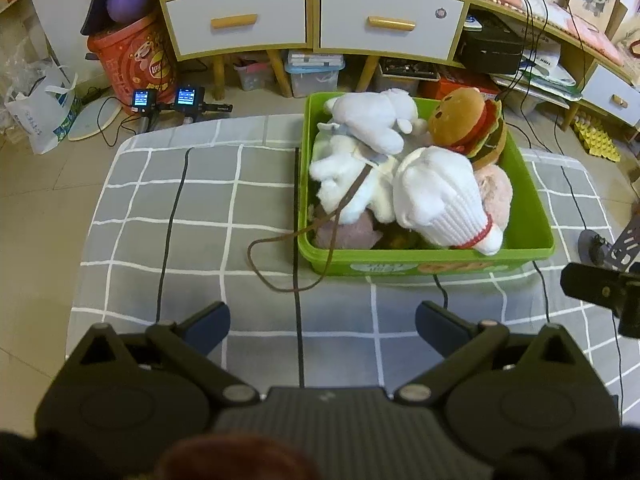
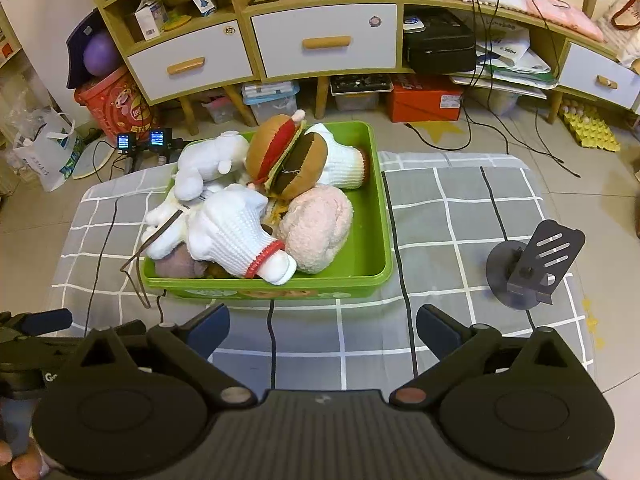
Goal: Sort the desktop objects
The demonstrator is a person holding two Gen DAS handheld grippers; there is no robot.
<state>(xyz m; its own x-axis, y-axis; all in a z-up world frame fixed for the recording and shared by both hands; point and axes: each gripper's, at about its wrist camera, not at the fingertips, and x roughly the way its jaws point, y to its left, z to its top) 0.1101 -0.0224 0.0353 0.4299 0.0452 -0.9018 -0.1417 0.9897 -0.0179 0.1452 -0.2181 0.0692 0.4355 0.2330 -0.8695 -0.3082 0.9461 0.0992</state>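
A green plastic bin (image 1: 532, 208) (image 2: 382, 216) sits on the grey checked table and holds several soft things: white plush toys (image 1: 372, 120) (image 2: 208, 160), a burger plush (image 1: 468, 120) (image 2: 288, 156), a white knit glove (image 1: 444, 196) (image 2: 236, 232) and a pink plush (image 1: 496, 192) (image 2: 316, 224). A brown cord (image 1: 276, 240) (image 2: 136, 268) hangs out of the bin onto the cloth. My left gripper (image 1: 322, 326) is open and empty, in front of the bin. My right gripper (image 2: 322, 326) is open and empty, also in front of the bin.
A black phone stand (image 2: 536, 260) (image 1: 596, 246) stands on the table right of the bin. Black cables (image 1: 298, 280) (image 2: 404, 280) run across the checked cloth (image 1: 200, 208). Drawers and storage boxes (image 2: 272, 96) line the back wall; the floor drops off on both sides.
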